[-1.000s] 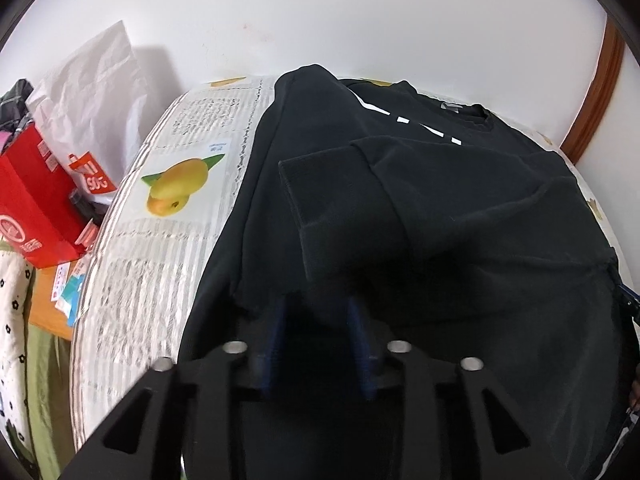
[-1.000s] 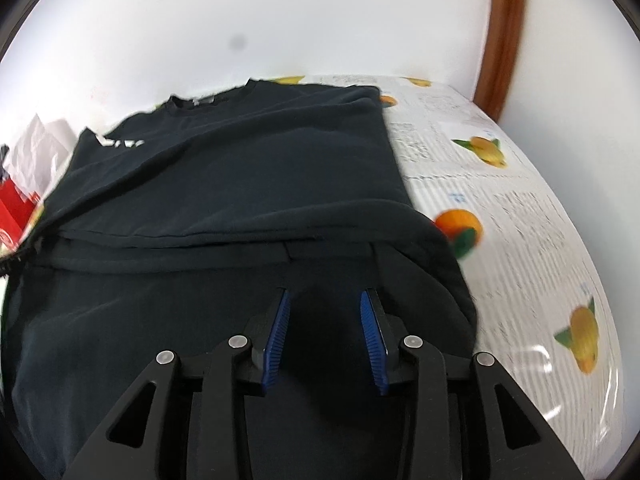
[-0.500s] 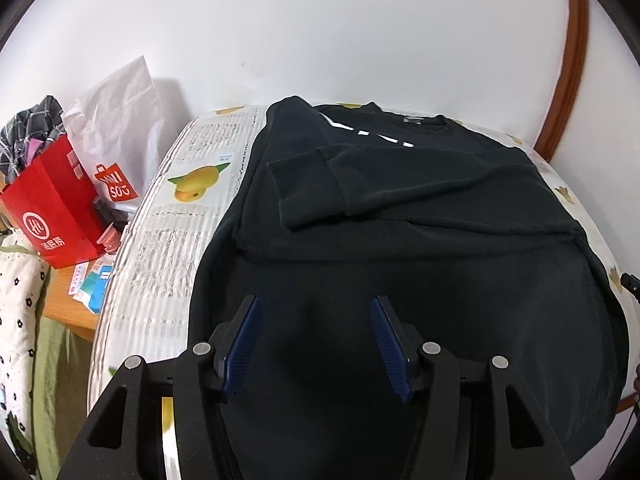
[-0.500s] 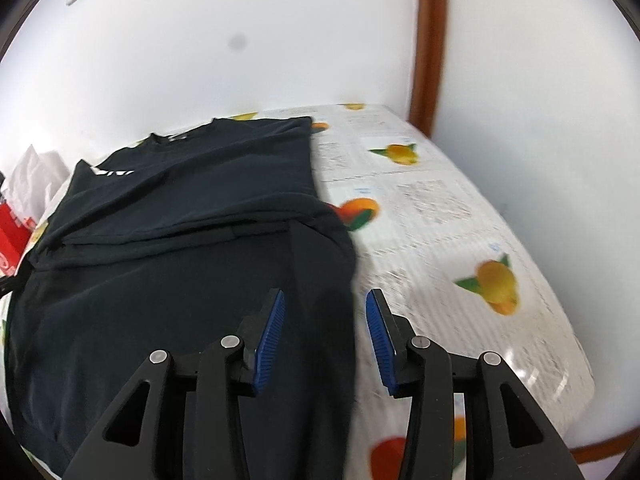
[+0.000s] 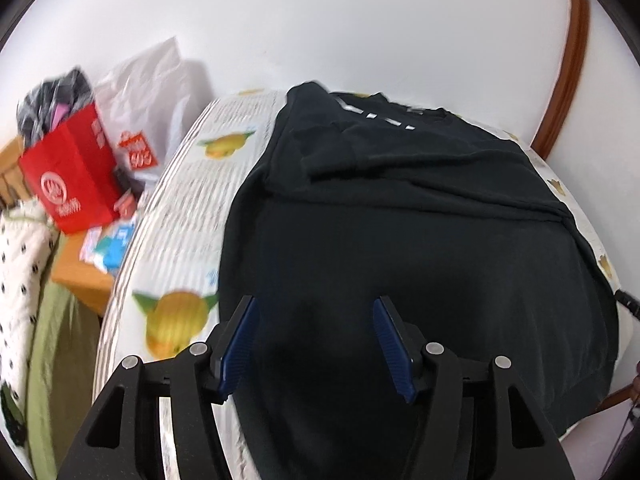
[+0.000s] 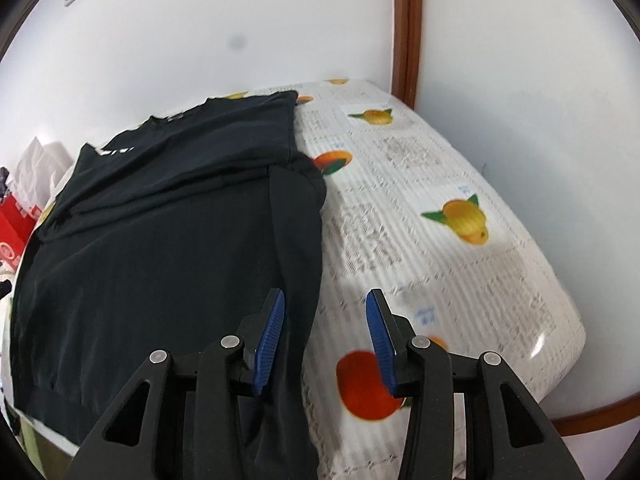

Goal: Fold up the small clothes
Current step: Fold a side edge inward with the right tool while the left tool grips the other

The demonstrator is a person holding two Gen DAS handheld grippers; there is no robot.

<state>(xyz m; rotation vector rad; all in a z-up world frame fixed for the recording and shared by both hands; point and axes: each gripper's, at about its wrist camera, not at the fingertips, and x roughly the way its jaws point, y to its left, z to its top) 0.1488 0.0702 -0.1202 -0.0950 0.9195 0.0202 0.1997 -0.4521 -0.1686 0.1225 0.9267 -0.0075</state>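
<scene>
1. Your left hand-held gripper [image 5: 312, 344] has let go of the black sweatshirt [image 5: 400, 240] and pulled back toward its near hem; a second ago its blue pads were sunk in the dark cloth, and now the jaws are opening, standing wide above the fabric with nothing pinched between them.

2. Your right hand-held gripper [image 6: 324, 338] has backed off too, from the middle of the sweatshirt [image 6: 160, 240] to just past its right edge. Its jaws stand partly apart and empty, one pad over the cloth's edge, the other over the fruit-print cover [image 6: 440, 240].

3. The sweatshirt lies flat on that cover, collar toward the white wall [image 5: 360, 20], both sleeves folded in across the chest, the near hem spread toward you.

4. To the left of the sweatshirt, off the covered surface, a red paper bag [image 5: 72, 176] and a white plastic bag [image 5: 152, 92] stand well apart from the work.

5. What this means, by the look of it: the sleeve folds are set and released, and you are backing off to reach the hem. The likely next step is to take the two near corners and carry the bottom half up toward the collar.

6. Watch the right edge, where the cloth bunches in a soft ridge beside the folded sleeve; it may need smoothing first.
</scene>
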